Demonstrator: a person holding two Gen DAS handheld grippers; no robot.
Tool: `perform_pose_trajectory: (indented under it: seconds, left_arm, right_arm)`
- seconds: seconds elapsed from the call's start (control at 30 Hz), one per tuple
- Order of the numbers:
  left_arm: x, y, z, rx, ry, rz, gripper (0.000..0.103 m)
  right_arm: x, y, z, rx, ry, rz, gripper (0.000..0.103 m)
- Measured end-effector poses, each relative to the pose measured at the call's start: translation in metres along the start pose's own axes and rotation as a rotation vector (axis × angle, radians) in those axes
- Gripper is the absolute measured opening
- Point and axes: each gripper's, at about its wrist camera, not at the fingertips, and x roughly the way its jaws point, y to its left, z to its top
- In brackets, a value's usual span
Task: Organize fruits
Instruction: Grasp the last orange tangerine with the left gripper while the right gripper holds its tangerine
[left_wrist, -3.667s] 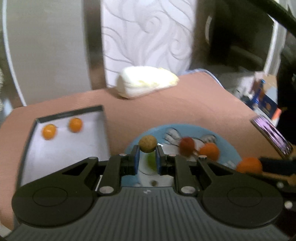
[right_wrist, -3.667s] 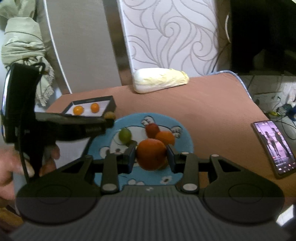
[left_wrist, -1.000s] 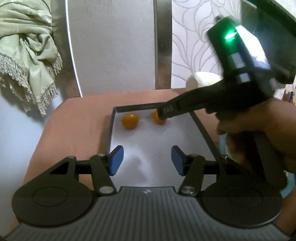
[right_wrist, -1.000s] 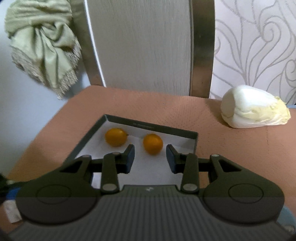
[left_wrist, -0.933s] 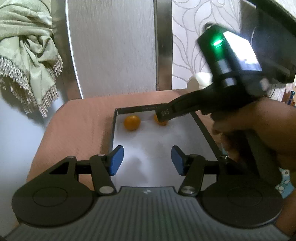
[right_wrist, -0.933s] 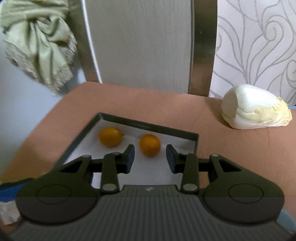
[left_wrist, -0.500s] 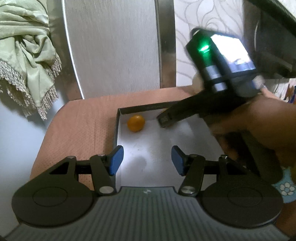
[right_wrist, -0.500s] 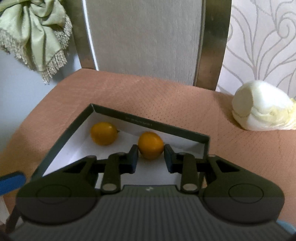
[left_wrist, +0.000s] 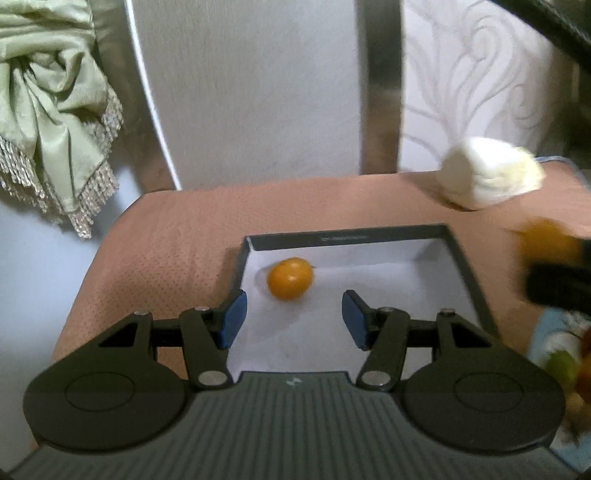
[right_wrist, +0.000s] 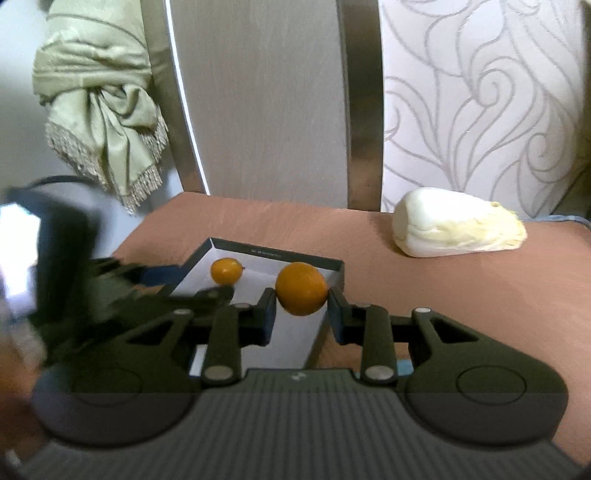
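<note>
Right hand-held gripper (right_wrist: 301, 308): narrow, pads pressed on both sides of an orange fruit (right_wrist: 301, 283), fruit lifted clear of the box floor.
Left hand-held gripper (left_wrist: 291, 319): about half spread, blue pads (left_wrist: 232, 323) bare, nothing between them.
Box (left_wrist: 347, 236): dark-walled, white inside, lying on the counter (left_wrist: 177, 229) straight ahead of the left hand-held gripper; ahead and to the left of the right one.
Second orange fruit (left_wrist: 290, 278): resting on the box floor near the far left corner, just beyond the left pad, touched by neither tool.
Held fruit seen from the left wrist: blurred orange patch at the right edge, past the right wall of the box, atop a dark blurred tool.
Cabbage (right_wrist: 458, 229): pale, lying on its side on the counter, well ahead and to the right of both tools, apart from the box.
Blue plate (left_wrist: 554, 332): partly in view at the right edge of the left wrist view, with blurred green and reddish fruit; kinds not clear.
Cloth (right_wrist: 99, 103): pale green, fringed, hanging far ahead on the left, off the counter.
Backdrop: upright panel with a metal strip; swirl-patterned wall to the right.
</note>
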Motion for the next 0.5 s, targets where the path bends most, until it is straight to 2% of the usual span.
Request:
perform_pose_trajectory:
  seconds: [0.2, 0.27, 0.37, 0.5]
  left_arm:
    - [0.036, -0.006, 0.013, 0.019, 0.053, 0.027, 0.062]
    - [0.044, -0.008, 0.015, 0.02, 0.067, 0.018, 0.057]
    - [0.051, -0.002, 0.016, -0.011, 0.065, 0.0, 0.044]
    - [0.049, 0.004, 0.011, -0.032, 0.045, -0.009, 0.042]
  right_arm:
    - [-0.036, -0.002, -0.007, 0.005, -0.033, -0.01, 0.033]
    - [-0.046, -0.002, -0.01, 0.011, -0.038, -0.012, 0.033]
    - [-0.062, -0.003, -0.014, 0.013, -0.047, -0.032, 0.033]
    - [-0.078, -0.008, -0.021, 0.03, -0.055, -0.063, 0.033]
